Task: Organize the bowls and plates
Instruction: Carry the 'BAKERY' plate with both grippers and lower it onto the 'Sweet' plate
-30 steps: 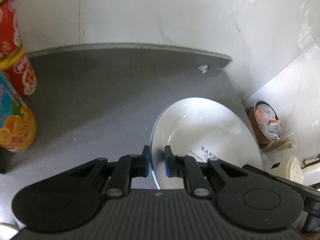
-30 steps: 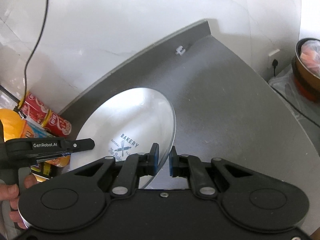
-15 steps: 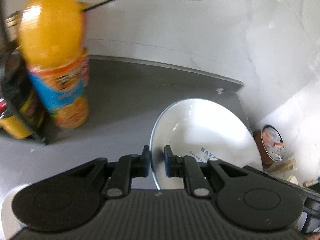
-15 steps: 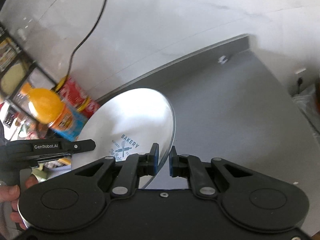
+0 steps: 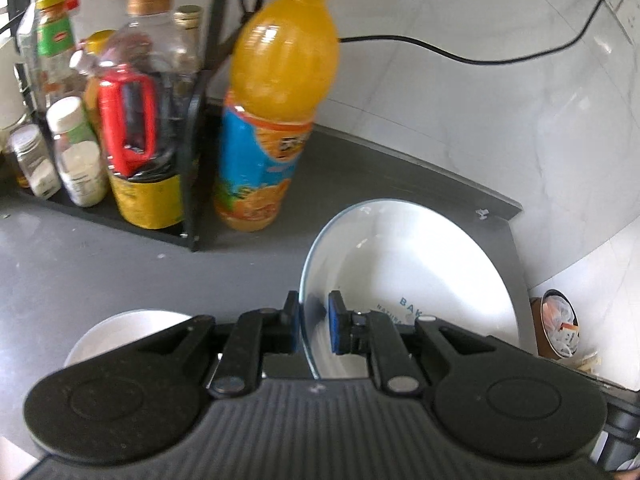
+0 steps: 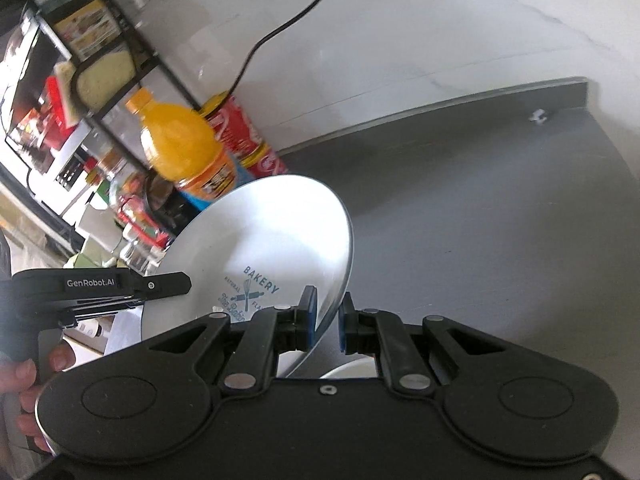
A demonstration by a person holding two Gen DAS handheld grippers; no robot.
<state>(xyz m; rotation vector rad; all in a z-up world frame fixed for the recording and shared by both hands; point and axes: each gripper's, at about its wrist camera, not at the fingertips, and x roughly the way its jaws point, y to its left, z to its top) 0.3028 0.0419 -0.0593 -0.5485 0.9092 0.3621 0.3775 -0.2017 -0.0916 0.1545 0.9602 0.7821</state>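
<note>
A white plate (image 5: 420, 272) printed with a blue "BAKERY" mark hangs tilted above the grey counter (image 5: 100, 256). My left gripper (image 5: 314, 326) is shut on its near rim, blue pads on either side. In the right wrist view the same plate (image 6: 264, 240) has my right gripper (image 6: 326, 316) shut on the opposite rim. The left gripper (image 6: 176, 286) reaches in there from the left, held by a hand (image 6: 40, 364). A white dish (image 5: 128, 332) lies on the counter below the left gripper, half hidden by it.
An orange juice bottle (image 5: 276, 100) stands near the plate. Beside it a black rack (image 5: 192, 152) holds several sauce and spice bottles. Red cans (image 6: 248, 140) stand behind the juice bottle. A black cable (image 5: 460, 54) runs along the marble wall. A brown container (image 5: 554, 328) sits past the counter's right end.
Both grippers carried the plate up and leftward, away from the counter's far corner. The juice bottle, the rack of bottles and the white dish have come into view.
</note>
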